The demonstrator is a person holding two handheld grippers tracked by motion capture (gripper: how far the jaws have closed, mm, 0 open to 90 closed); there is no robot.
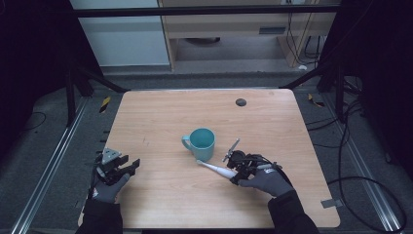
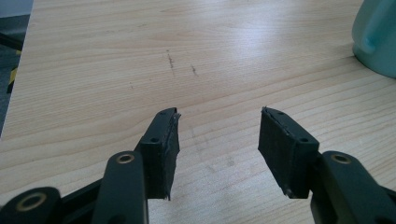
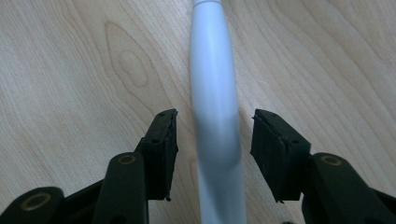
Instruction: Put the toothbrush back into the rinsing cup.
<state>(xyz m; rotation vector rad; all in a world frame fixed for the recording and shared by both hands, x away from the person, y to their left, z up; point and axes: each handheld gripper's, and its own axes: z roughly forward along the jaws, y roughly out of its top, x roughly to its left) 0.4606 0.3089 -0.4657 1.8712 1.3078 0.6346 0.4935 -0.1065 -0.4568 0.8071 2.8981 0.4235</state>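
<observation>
A light wooden table (image 1: 160, 122) carries everything. Near its middle stands a teal ceramic mug (image 1: 202, 143), upright, its handle turned to the left. Just in front of the mug and slightly to its right lies a white slender plastic handle (image 1: 214, 168), flat on the tabletop, one end almost under the mug's base. A small dark round disc (image 1: 240, 102) sits on the table behind the mug, toward the far right, well apart from it.
</observation>
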